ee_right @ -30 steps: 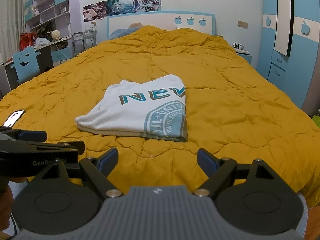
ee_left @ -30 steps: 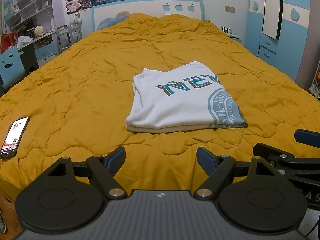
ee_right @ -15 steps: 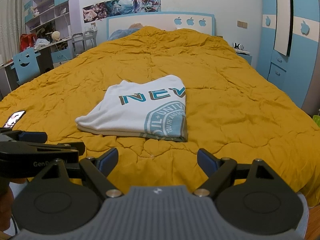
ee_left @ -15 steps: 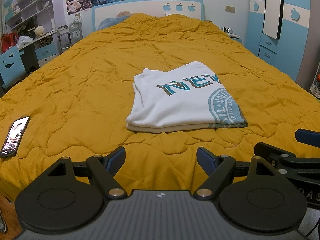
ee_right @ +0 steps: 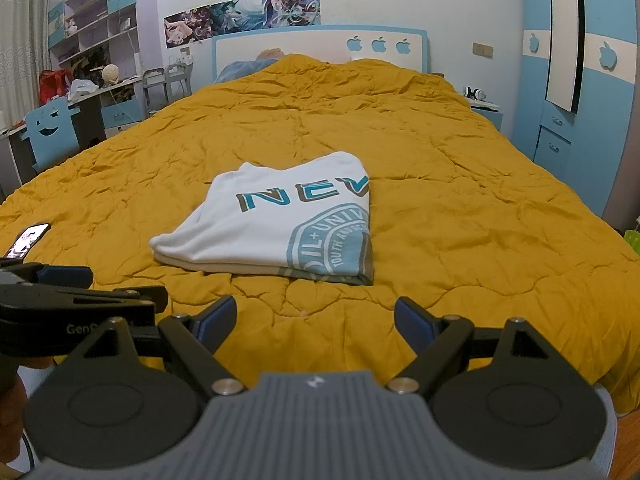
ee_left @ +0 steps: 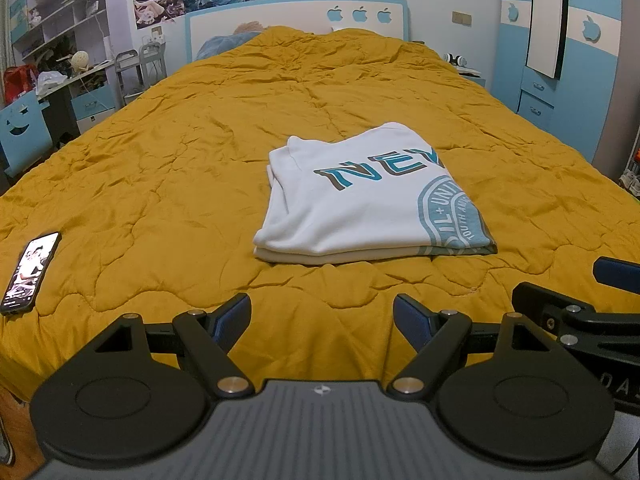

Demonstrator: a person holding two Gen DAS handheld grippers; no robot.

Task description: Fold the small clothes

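quilt [ee_left: 168, 168], folded shirt [ee_left: 368, 204], unmoved

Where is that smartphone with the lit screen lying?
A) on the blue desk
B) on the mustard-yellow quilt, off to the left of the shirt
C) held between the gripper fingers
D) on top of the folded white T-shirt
B: the smartphone with the lit screen lies flat on the mustard-yellow quilt, well left of the folded white T-shirt with teal lettering and apart from it.
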